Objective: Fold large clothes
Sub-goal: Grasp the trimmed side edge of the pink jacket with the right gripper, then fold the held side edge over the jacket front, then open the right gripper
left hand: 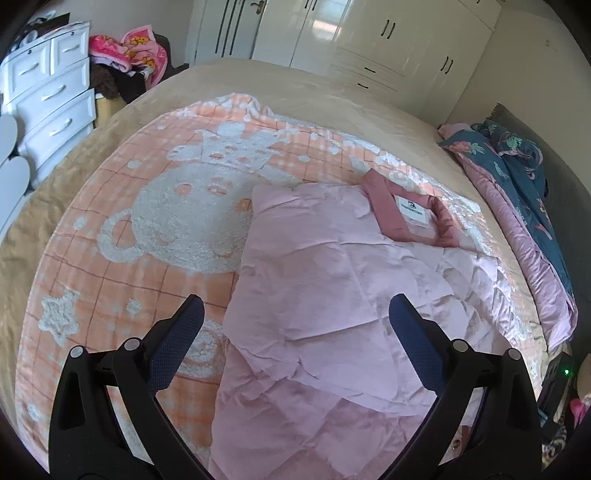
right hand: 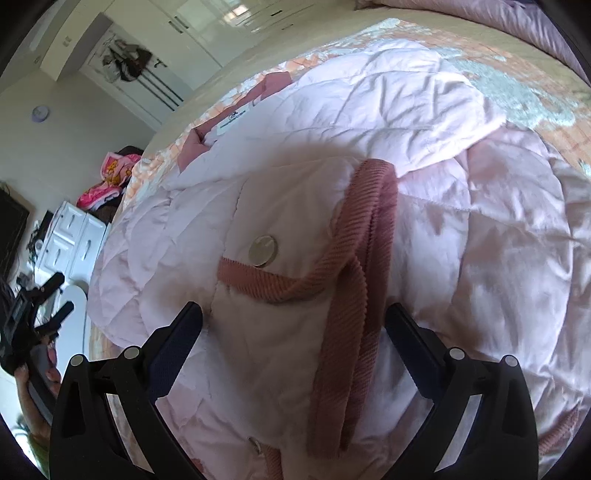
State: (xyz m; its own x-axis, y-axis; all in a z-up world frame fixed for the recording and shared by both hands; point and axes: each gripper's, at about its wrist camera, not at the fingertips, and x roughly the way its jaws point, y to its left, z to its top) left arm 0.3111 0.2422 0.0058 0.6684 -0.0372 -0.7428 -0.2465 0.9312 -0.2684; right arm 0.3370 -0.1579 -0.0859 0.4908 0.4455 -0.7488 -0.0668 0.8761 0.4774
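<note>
A pale pink quilted jacket (left hand: pixel 325 280) lies partly folded on an orange-and-white blanket (left hand: pixel 147 206) on the bed. Its darker pink collar with a white label (left hand: pixel 413 212) points to the far right. My left gripper (left hand: pixel 295 317) is open and empty, hovering above the jacket's near left part. My right gripper (right hand: pixel 293 321) is open, close over the jacket (right hand: pixel 369 129), with a ribbed pink cuff (right hand: pixel 354 266) and a round snap button (right hand: pixel 263 251) between its fingers. The left gripper also shows at the left edge of the right wrist view (right hand: pixel 48 299).
A beige bedsheet (left hand: pixel 295 85) lies under the blanket. A blue floral duvet (left hand: pixel 517 177) is bunched at the bed's right side. A white drawer chest (left hand: pixel 48 92) and piled clothes (left hand: pixel 129 55) stand at the left. White wardrobes (left hand: pixel 369 33) line the far wall.
</note>
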